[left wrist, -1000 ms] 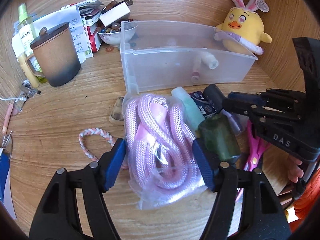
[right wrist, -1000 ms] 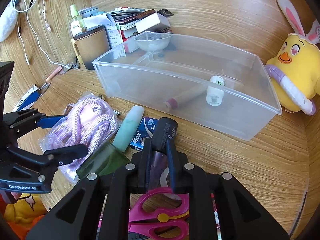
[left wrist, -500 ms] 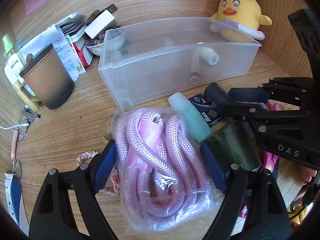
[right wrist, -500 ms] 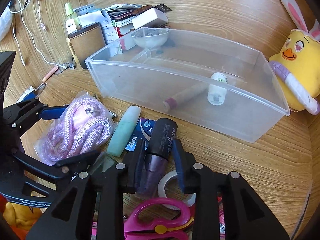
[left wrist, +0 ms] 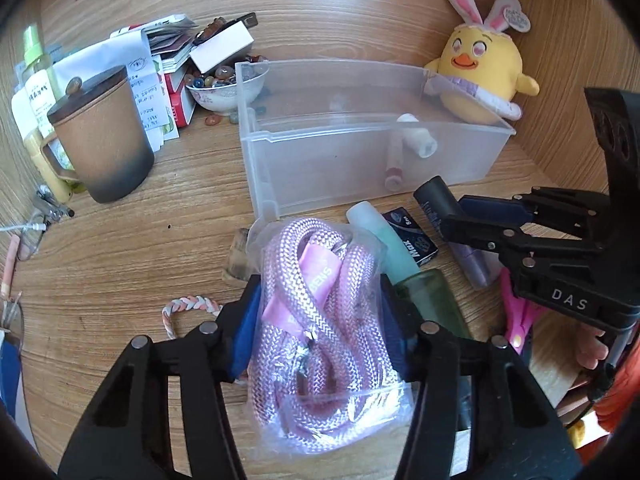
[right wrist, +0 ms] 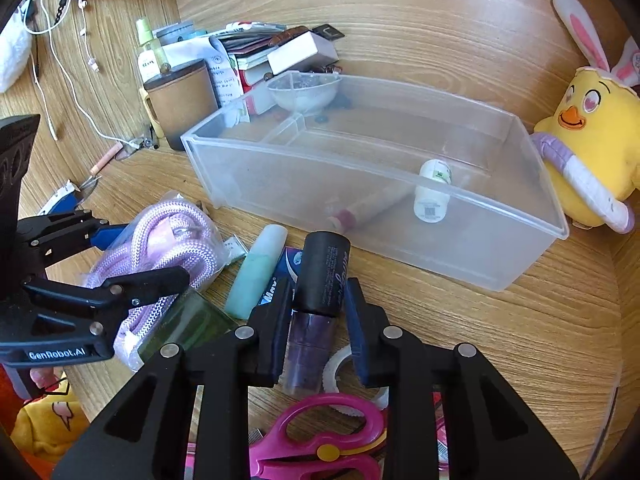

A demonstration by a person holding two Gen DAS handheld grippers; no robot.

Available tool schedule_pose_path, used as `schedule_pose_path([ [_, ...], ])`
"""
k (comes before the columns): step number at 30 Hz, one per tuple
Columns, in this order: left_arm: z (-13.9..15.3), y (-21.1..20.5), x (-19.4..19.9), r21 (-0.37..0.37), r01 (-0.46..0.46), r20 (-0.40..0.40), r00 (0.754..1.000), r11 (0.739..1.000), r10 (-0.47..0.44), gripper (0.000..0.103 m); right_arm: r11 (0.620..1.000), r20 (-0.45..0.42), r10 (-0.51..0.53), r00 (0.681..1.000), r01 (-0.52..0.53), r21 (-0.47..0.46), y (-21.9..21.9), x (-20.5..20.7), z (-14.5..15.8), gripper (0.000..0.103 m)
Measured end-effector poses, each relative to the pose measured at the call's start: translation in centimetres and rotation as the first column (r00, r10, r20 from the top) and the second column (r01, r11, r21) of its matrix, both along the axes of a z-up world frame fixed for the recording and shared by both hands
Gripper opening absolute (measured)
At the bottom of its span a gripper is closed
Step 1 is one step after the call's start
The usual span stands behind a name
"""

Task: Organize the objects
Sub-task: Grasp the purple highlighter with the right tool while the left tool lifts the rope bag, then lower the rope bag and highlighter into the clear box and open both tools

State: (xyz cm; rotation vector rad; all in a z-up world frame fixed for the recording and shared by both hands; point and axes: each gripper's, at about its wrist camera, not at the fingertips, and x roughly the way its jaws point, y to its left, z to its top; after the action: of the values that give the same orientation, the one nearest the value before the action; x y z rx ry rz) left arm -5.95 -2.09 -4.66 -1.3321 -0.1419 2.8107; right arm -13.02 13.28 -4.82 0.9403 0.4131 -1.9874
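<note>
left gripper [left wrist: 320, 336]: jaws have just been closing; pads press both sides of the bagged pink rope [left wrist: 324, 320].
right gripper [right wrist: 318, 312]: jaws stand either side of the purple bottle [right wrist: 318, 300], not pressing it.
clear bin [right wrist: 400, 236]: on the desk behind the clutter, holding a white bottle [right wrist: 432, 192].

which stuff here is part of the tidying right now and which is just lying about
In play: bagged pink rope between the left gripper pads; purple bottle between the right gripper pads; clear bin.

Lying about: brown mug, plush chick, pink scissors, bead bowl.
</note>
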Motion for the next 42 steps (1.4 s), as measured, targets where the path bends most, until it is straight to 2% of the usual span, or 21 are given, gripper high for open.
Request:
schedule_pose_path([
  [1,0.2,-0.2,0.2,0.012,-0.002,-0.005,1.0,1.0,0.002,0.046,1.0,-0.002,-0.002,1.0,0.002,-0.006,0.1,0.1,0.2,0.024],
  [4,0.9,-0.7,0.7,0.043,-0.002,-0.02,1.0,0.999,0.003,0.046,1.0,-0.01,-0.008,1.0,0.008,-0.021,0.5,0.2,0.8,0.023],
  [7,1.5,-0.7,1.0,0.023,-0.01,-0.038,0.999,1.0,0.011,0.045,0.999,-0.012,-0.015,1.0,0.015,-0.033,0.7,0.3,1.2,0.023],
  [11,2.3,-0.7,1.4,0.036,-0.006,-0.065,0.998,0.999,0.008,0.045,0.999,-0.019,-0.021,1.0,0.02,-0.046,1.0,0.4,1.6,0.023],
  [12,2.6,-0.8,1.5,0.036,-0.005,-0.075,0.997,0.999,0.008,0.045,0.998,-0.022,-0.024,0.999,0.023,-0.05,1.1,0.4,1.8,0.021],
  [13,2.9,-0.8,1.6,0.038,-0.005,-0.083,0.996,0.999,0.008,0.045,0.998,-0.024,-0.026,0.999,0.025,-0.054,1.2,0.4,1.9,0.012],
  [14,3.2,-0.8,1.6,0.044,-0.004,-0.091,0.996,0.999,0.008,0.045,0.998,-0.027,-0.029,0.999,0.028,-0.056,1.3,0.4,2.1,0.01],
  [18,4.4,-0.7,1.6,0.045,-0.003,-0.128,0.992,0.999,0.008,0.045,0.996,-0.033,-0.044,0.999,0.041,-0.081,1.7,0.0,3.0,0.01],
  [21,5.3,-0.8,1.4,0.045,-0.003,-0.151,0.988,0.999,0.01,0.044,0.997,-0.029,-0.039,0.999,0.037,-0.062,1.5,-0.4,2.8,0.01],
  [24,6.2,-1.2,1.3,0.056,-0.012,-0.177,0.984,0.998,0.022,0.044,0.998,0.014,-0.043,0.999,0.044,-0.038,1.1,-1.0,2.1,0.012],
  [27,6.9,-1.7,0.8,0.073,-0.015,-0.195,0.98,0.997,0.029,0.044,0.999,0.035,-0.045,0.998,0.046,-0.007,0.2,-1.6,1.4,0.023],
  [31,7.8,-1.9,0.2,0.063,-0.017,-0.22,0.975,0.998,0.03,0.045,0.998,0.047,-0.038,0.998,0.035,0.048,-1.1,-2.0,0.1,0.03],
  [36,8.3,-2.1,-0.9,0.059,-0.017,-0.233,0.972,0.998,0.03,0.045,0.995,0.083,-0.02,0.996,0.012,0.097,-2.1,-2.3,-1.3,0.029],
  [42,8.8,-2.6,-2.7,0.074,-0.019,-0.239,0.97,0.997,0.037,0.044,0.998,0.078,-0.019,0.997,0.014,0.064,-1.5,-2.0,-0.7,0.025],
])
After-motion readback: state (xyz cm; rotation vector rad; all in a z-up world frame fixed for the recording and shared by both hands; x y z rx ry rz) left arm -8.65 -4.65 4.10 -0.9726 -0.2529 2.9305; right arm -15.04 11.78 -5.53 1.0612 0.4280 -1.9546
